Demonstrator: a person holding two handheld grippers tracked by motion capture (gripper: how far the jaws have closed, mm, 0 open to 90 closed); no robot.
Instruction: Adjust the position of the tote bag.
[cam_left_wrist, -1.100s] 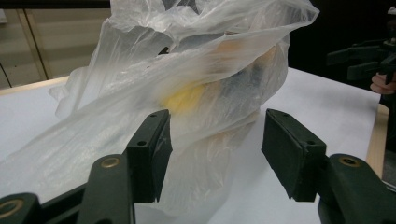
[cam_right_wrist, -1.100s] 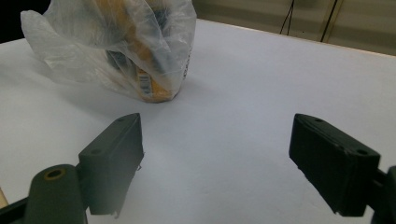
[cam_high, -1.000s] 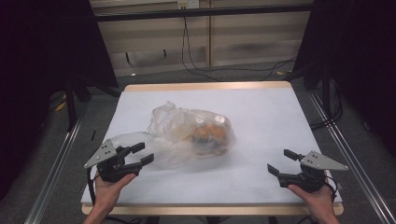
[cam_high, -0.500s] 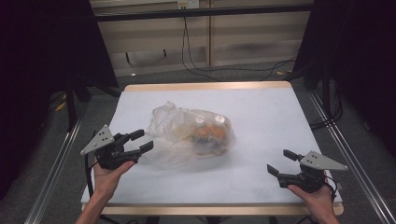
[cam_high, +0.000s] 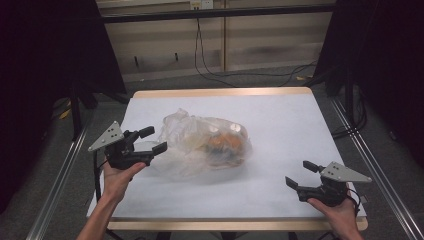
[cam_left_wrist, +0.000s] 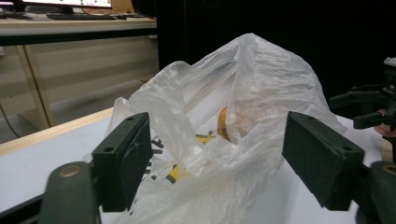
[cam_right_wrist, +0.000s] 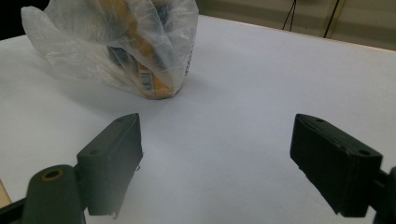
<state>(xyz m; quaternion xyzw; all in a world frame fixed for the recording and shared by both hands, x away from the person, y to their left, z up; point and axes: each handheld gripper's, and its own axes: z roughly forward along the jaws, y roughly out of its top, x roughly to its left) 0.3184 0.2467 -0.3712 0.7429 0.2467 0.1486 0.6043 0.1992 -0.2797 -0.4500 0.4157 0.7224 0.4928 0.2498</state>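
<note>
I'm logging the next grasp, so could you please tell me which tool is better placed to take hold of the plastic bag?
Left. The left tool is open right at the plastic bag, its jaws straddling the crumpled end. The right tool sits open well away.

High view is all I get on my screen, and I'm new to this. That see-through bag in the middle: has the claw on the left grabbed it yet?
Observer: Not yet. In the left gripper view the left gripper stands open, with the plastic bag bunched between its jaws.
Operator: What's inside the bag?
Observer: The right gripper view shows orange-yellow packaging with printed labelling through the film; I can't read it.
Operator: And the other claw?
Observer: The right gripper is open too, with bare white table between its jaws and the bag farther off.
</note>
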